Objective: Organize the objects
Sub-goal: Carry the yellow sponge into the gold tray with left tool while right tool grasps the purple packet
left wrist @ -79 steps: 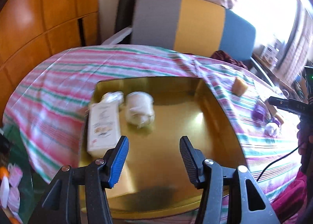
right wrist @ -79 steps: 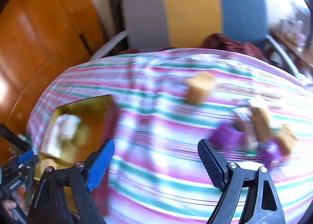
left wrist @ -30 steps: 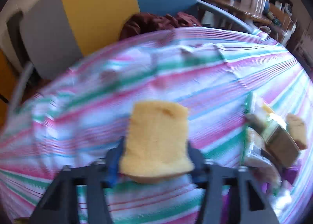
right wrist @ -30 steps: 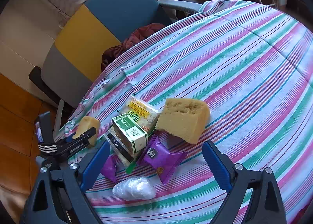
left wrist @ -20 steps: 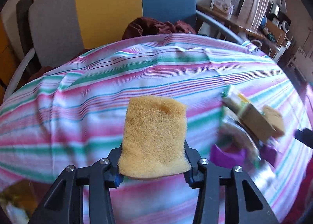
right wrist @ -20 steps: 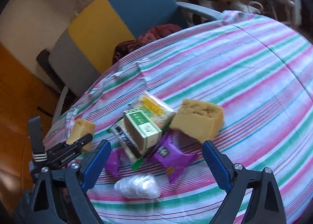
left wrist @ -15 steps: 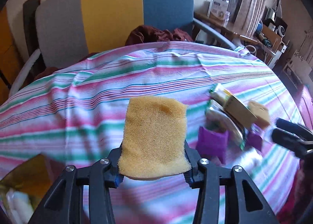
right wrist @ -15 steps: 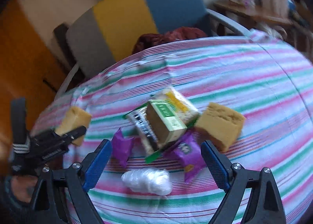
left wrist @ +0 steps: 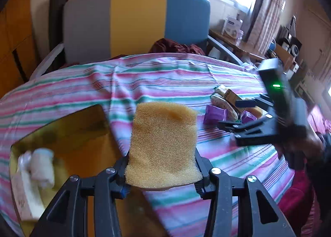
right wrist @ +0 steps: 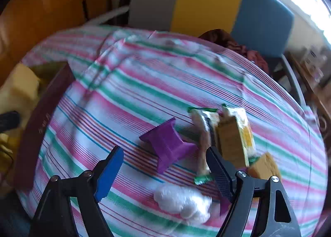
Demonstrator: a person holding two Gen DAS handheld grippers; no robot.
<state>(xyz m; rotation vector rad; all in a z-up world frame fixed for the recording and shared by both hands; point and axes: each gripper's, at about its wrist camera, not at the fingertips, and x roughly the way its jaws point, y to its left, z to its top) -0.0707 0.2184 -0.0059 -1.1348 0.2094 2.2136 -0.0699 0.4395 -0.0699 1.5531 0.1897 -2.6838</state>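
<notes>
**Sponge in transit to the box; right gripper lining up on the purple packet**

Since the frame half a second back, the gold box (left wrist: 62, 133) has come much further into the left wrist view, and the right gripper (right wrist: 165, 171) now looks down on the pile of snacks from a rolled angle. EARLIER frames showed its jaws wider.

We hold the yellow sponge (left wrist: 163, 146) clamped between the jaws of the left gripper (left wrist: 163, 177). The sponge stands on end, long axis pointing up and away from the fingers, its lower end pinched and flared. It hangs above the striped cloth (left wrist: 165, 75) just beside the box's near right edge.

We judge the step in hand to be the carry of the sponge to the box, where a white roll (left wrist: 42, 166) and a flat carton (left wrist: 22, 193) already lie. The next move calls for bringing the sponge over bare gold floor, lowering it, then releasing.

The right gripper's jaws are closing with nothing pressed between them yet; the purple packet (right wrist: 168, 147) lies on the cloth just ahead of the tips, long axis running diagonally, upper left to lower right. Beside it lie the wrapped snack bars (right wrist: 227, 133) and a white bundle (right wrist: 183, 200).
</notes>
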